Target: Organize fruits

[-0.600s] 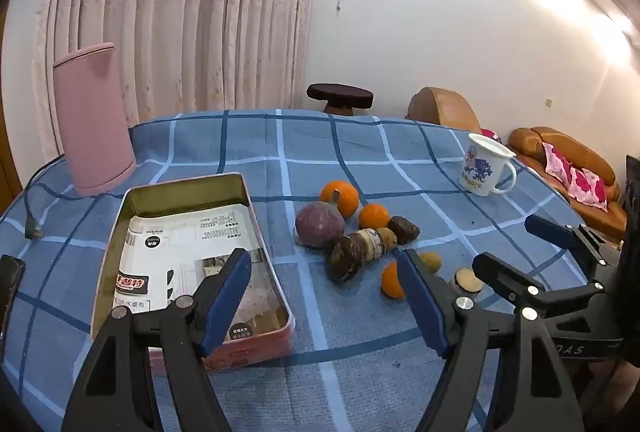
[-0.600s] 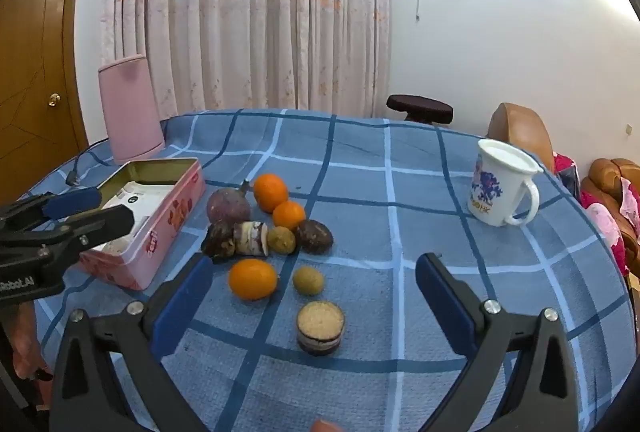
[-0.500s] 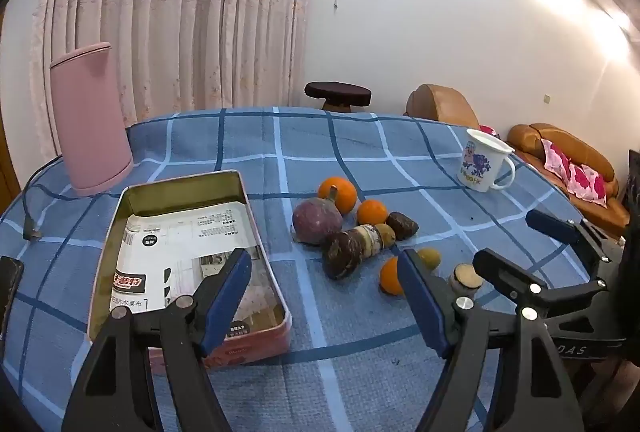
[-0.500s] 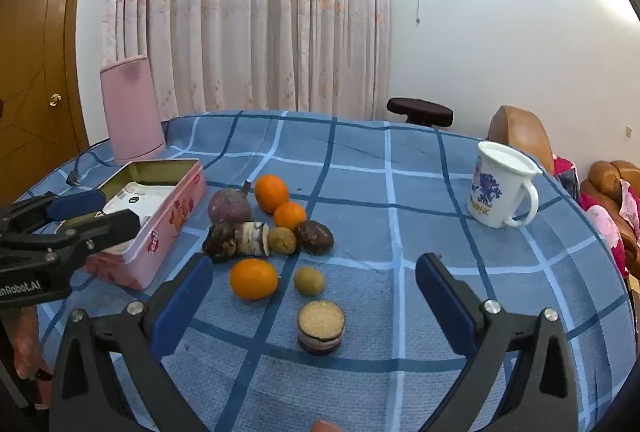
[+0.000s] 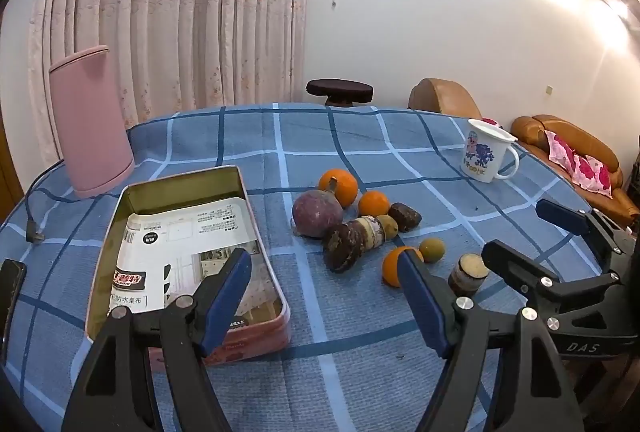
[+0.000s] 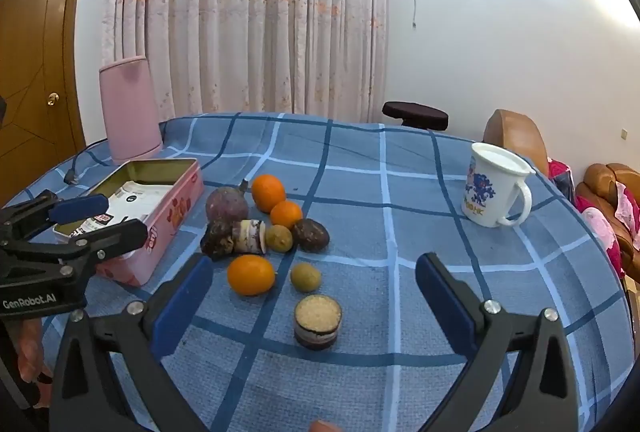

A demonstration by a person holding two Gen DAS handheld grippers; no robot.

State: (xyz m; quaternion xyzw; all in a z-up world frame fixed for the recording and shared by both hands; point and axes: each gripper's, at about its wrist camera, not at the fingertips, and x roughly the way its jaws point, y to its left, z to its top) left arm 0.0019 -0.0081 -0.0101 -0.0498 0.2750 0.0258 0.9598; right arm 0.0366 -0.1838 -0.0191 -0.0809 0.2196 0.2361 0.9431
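Several fruits lie in a cluster on the blue checked tablecloth: a purple round fruit (image 5: 317, 214) (image 6: 226, 205), three oranges (image 5: 339, 184) (image 6: 251, 275), small green-yellow fruits (image 6: 305, 277), a dark passion fruit (image 6: 311, 235) and cut dark pieces (image 5: 352, 243) (image 6: 318, 321). An open pink tin box (image 5: 176, 256) (image 6: 160, 208) with printed paper inside stands left of them. My left gripper (image 5: 324, 298) is open and empty, above the cloth between box and fruits. My right gripper (image 6: 312, 304) is open and empty, with the cut piece between its fingers' line of sight.
A pink cylindrical container (image 5: 90, 124) (image 6: 129, 110) stands at the far left with a cable beside it. A white printed mug (image 5: 486, 156) (image 6: 494, 192) stands at the right. Brown sofas and a dark stool lie beyond the round table's edge.
Both grippers have drifted slightly back and up from the fruits. Nothing on the table has moved, and both grippers stay open.
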